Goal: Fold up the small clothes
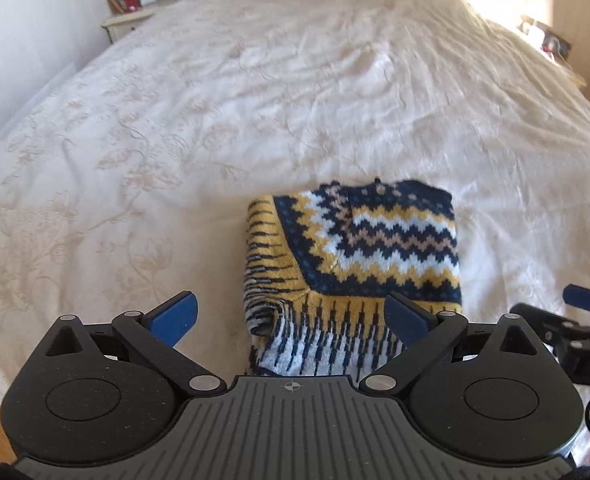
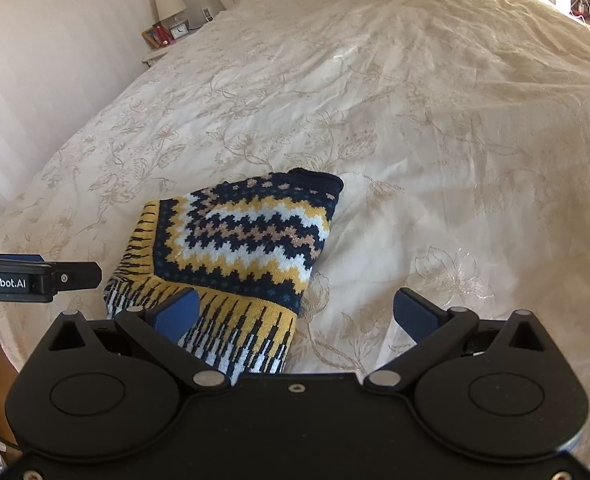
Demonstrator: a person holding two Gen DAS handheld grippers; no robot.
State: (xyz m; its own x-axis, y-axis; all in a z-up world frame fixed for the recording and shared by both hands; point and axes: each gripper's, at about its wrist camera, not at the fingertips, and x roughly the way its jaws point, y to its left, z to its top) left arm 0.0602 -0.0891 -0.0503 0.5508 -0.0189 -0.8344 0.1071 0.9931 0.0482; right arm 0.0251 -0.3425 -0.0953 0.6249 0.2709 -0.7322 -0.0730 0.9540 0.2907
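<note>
Sweater lies folded on the bed, long axis running away from both grippers. Left gripper faces it squarely, jaws apart, empty. Right gripper, jaws also apart, sits offset right; sweater lies toward its left finger.

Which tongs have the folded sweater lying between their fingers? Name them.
The left tongs: the sweater lies centred between their open fingers. The right tongs sit off its right edge, mostly over bedspread.
</note>
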